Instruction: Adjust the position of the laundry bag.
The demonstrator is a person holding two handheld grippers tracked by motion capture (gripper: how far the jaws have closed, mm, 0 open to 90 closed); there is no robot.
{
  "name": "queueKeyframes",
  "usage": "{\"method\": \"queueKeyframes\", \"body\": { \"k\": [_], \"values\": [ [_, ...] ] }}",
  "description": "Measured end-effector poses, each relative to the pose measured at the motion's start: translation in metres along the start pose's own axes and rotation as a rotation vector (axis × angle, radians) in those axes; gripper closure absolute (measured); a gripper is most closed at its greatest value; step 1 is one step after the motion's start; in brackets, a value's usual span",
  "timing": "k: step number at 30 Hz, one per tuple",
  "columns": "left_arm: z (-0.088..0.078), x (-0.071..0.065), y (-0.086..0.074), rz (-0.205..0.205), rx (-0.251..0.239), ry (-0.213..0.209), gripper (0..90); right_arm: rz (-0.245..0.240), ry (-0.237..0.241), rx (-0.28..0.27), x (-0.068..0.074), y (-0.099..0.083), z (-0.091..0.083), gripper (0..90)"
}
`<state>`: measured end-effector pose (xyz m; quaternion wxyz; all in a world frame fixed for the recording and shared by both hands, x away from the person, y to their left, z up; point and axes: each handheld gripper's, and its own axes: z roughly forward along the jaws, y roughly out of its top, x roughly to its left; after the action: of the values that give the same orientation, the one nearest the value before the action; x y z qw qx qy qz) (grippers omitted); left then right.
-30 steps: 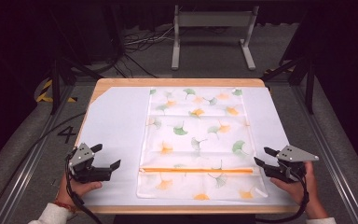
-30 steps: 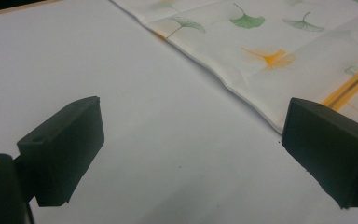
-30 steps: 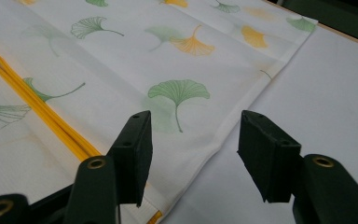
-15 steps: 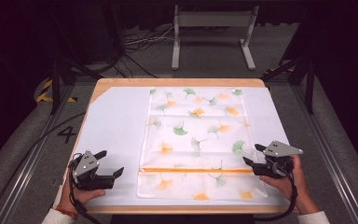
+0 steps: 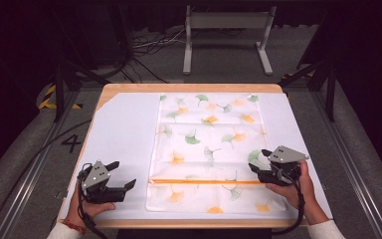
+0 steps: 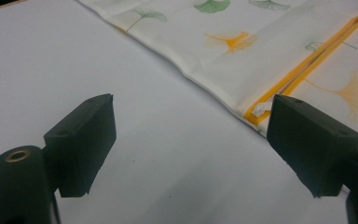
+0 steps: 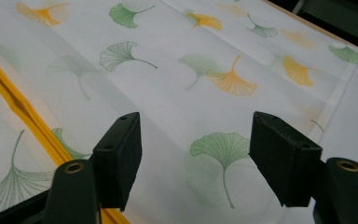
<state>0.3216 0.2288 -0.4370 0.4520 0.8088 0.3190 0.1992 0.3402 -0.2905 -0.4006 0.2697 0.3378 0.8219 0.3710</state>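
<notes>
A white cloth cover (image 5: 209, 144) printed with green and orange ginkgo leaves lies flat on the white table sheet (image 5: 124, 129). An orange zipper (image 5: 204, 181) crosses it near its front end, and the white pull (image 6: 259, 108) sits at the left end. My left gripper (image 5: 124, 174) hovers over bare sheet just left of that zipper end. It is open with nothing between its jaws, which have just been closing slightly. My right gripper (image 5: 258, 160) is over the cloth's right side above the zipper (image 7: 23, 112). It is open over a green leaf, its jaws having just narrowed a little, nothing between them.
The wooden table edge (image 5: 189, 88) shows at the back. Beyond it stand a grey metal frame (image 5: 226, 22) and loose cables (image 5: 144, 45) on the dark floor. Metal rails run along both sides, with a "4" mark (image 5: 72, 143) at the left.
My right gripper has moved left from the table's right margin onto the cloth's right side. The left gripper has barely shifted, drawing slightly toward the front edge.
</notes>
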Motion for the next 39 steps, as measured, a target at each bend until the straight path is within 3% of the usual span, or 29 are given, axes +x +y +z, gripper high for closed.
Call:
{"method": "queueKeyframes", "body": {
  "k": [3,7,9,13,17,21,23,25,27,29,31,36,38,39],
  "values": [
    [0.011,0.003,0.01,-0.003,0.008,-0.011,20.8,0.013,-0.026,0.01,-0.007,0.001,0.004,36.2],
    [0.029,0.01,0.017,-0.004,0.053,-0.001,20.9,0.03,-0.043,0.025,-0.016,0.003,0.011,38.4],
    [0.038,0.014,0.019,-0.019,0.069,-0.007,20.9,0.053,-0.032,0.025,-0.022,0.003,0.016,40.4],
    [0.055,0.021,0.029,-0.033,0.075,-0.007,22.0,0.069,-0.043,0.049,-0.033,0.001,0.026,47.8],
    [0.072,0.025,0.039,-0.054,0.083,0.007,21.5,0.084,-0.043,0.069,-0.046,-0.005,0.033,61.5],
    [0.091,0.027,0.045,-0.07,0.136,0.002,19.7,0.14,-0.048,0.096,-0.06,-0.015,0.04,54.9],
    [0.098,0.028,0.046,-0.08,0.151,0.005,19.2,0.148,-0.067,0.116,-0.066,-0.019,0.044,48.1],
    [0.102,0.028,0.047,-0.08,0.166,0.003,19.2,0.157,-0.071,0.122,-0.068,-0.02,0.045,46.9],
    [0.11,0.028,0.048,-0.075,0.188,0.003,20.9,0.197,-0.04,0.135,-0.074,-0.024,0.048,41.8],
    [0.118,0.027,0.048,-0.061,0.234,-0.002,22.7,0.204,-0.032,0.153,-0.075,-0.027,0.051,39.4],
    [0.12,0.028,0.048,-0.057,0.24,-0.01,22.3,0.222,-0.011,0.152,-0.076,-0.028,0.053,38.0],
    [0.121,0.029,0.048,-0.069,0.246,-0.016,22.0,0.234,-0.002,0.148,-0.077,-0.03,0.053,39.7],
    [0.12,0.029,0.05,-0.08,0.256,-0.003,24.6,0.229,0.001,0.141,-0.077,-0.031,0.052,47.2],
    [0.12,0.029,0.05,-0.084,0.254,-0.001,28.7,0.231,0.001,0.136,-0.078,-0.031,0.051,56.0]
  ]
}}
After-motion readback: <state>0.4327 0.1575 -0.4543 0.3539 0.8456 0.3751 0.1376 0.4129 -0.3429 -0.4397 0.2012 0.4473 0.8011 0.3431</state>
